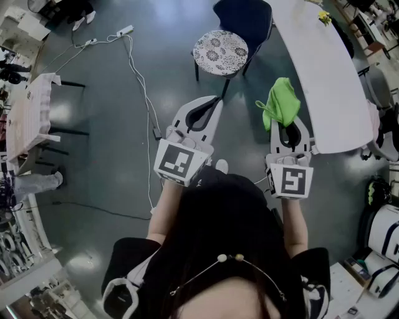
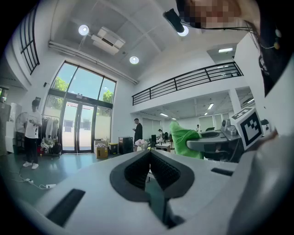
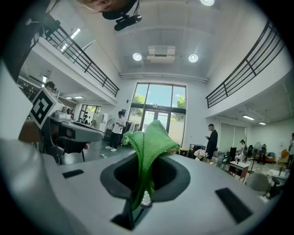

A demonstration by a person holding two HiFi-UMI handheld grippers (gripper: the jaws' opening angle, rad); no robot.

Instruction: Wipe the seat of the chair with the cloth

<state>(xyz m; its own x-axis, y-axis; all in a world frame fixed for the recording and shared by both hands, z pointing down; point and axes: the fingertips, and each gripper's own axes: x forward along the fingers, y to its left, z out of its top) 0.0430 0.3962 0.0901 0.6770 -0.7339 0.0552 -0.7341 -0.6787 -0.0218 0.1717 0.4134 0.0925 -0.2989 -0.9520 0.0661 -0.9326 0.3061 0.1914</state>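
The chair stands on the floor ahead of me, with a round flower-patterned seat [image 1: 219, 53] and a dark blue back [image 1: 244, 17]. My right gripper [image 1: 285, 117] is shut on a bright green cloth [image 1: 280, 101], which bunches up above its tips. In the right gripper view the cloth [image 3: 150, 135] hangs pinched between the jaws. My left gripper [image 1: 216, 101] is shut with nothing in it; its jaws meet in a line [image 2: 148, 154]. Both grippers are held in the air, short of the chair and pointing roughly level. The cloth [image 2: 183, 137] also shows in the left gripper view.
A long white curved table [image 1: 324, 75] runs along the right, close to the chair. A white cable with a power strip [image 1: 124, 30] trails over the grey floor at left. A white slatted table [image 1: 28, 115] stands far left. People stand farther off [image 3: 119, 131].
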